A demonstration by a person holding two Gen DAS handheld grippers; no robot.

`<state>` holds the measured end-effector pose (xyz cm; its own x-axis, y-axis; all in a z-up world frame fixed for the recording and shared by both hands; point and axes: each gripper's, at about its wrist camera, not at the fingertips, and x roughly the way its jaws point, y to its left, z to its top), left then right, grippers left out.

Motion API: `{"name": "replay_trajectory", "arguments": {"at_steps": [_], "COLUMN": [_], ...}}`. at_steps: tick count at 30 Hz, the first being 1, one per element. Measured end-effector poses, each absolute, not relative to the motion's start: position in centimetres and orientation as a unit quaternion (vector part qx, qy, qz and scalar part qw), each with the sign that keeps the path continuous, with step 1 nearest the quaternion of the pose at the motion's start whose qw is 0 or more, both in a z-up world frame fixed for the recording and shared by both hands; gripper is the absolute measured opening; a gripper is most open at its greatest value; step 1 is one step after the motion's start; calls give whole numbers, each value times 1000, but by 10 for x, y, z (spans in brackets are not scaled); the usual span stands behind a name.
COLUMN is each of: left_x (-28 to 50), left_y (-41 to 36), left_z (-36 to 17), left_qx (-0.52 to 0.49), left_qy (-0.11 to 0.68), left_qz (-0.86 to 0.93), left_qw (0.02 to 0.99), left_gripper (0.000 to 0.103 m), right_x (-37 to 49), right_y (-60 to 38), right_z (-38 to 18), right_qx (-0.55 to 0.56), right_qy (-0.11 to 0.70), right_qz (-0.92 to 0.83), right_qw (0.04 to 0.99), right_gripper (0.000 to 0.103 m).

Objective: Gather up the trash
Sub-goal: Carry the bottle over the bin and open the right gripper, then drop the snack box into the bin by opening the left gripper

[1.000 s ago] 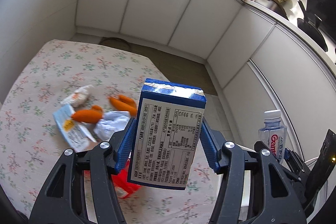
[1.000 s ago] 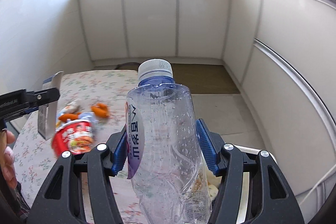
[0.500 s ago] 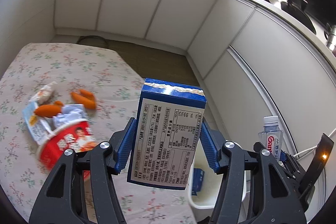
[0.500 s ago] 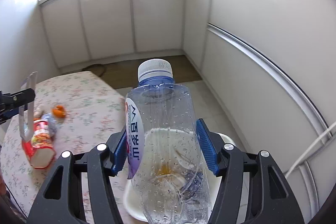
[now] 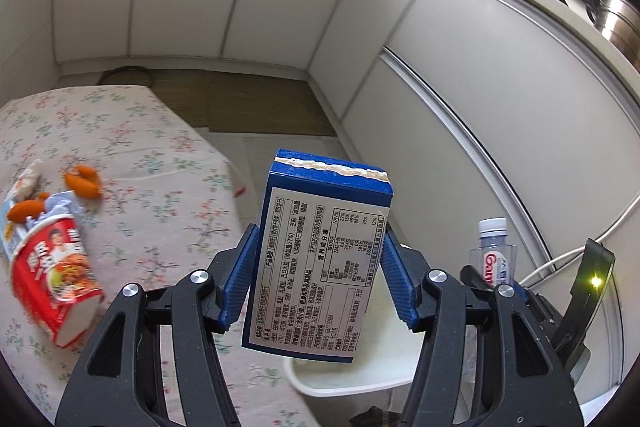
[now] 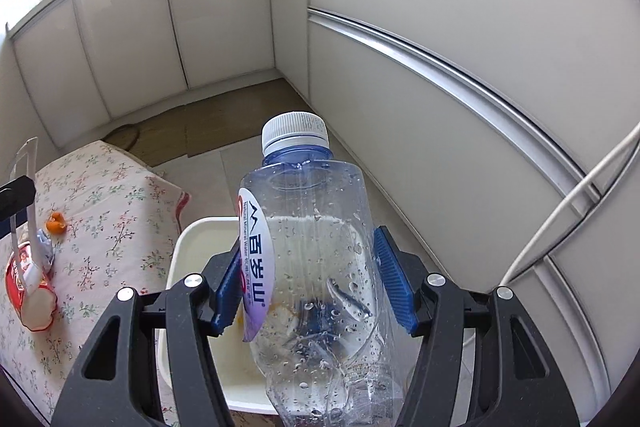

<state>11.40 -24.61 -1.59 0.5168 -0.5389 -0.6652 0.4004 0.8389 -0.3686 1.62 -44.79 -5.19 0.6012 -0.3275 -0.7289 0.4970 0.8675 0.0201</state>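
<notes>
My left gripper [image 5: 318, 275] is shut on a blue carton [image 5: 316, 255] with a white printed label, held above the rim of a white bin [image 5: 352, 375] beside the table. My right gripper [image 6: 314, 285] is shut on a clear plastic water bottle [image 6: 316, 267] with a white cap, hanging over the same white bin [image 6: 188, 243]. The bottle [image 5: 494, 251] also shows at the right of the left wrist view. On the floral tablecloth [image 5: 132, 195] lie a red noodle cup [image 5: 54, 275] on its side, orange peels [image 5: 84, 181] and crumpled wrappers [image 5: 26, 183].
White cabinet fronts [image 6: 420, 47] curve round the right and far sides. A brown floor mat [image 5: 248, 103] lies beyond the table. A white cable [image 6: 560, 211] hangs at the right. Pots and a pan [image 5: 612, 15] stand on the counter above.
Both grippers have swung right, off the table toward the white bin, which has come into view beneath them. The carton and the bottle stay gripped. The trash on the table has slid left in view.
</notes>
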Motion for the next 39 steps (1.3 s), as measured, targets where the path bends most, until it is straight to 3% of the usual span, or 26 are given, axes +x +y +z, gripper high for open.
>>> {"name": "replay_trajectory", "arguments": {"at_steps": [15, 32, 39], "left_x": [112, 111, 113], "left_y": [-329, -375, -368], "left_z": [-22, -41, -40], "left_qx": [-43, 4, 11], "left_qy": [419, 442, 437], "left_qz": [-322, -342, -319], "left_qw": [848, 829, 841], "left_gripper": [56, 58, 76], "right_x": [-3, -23, -20], "right_y": [-489, -516, -515], "right_z": [-45, -40, -39], "right_qx": [135, 141, 133], "right_qy": [358, 344, 345], "right_qz": [-289, -339, -342], "right_qw": [878, 864, 864], "right_gripper": [76, 81, 82]}}
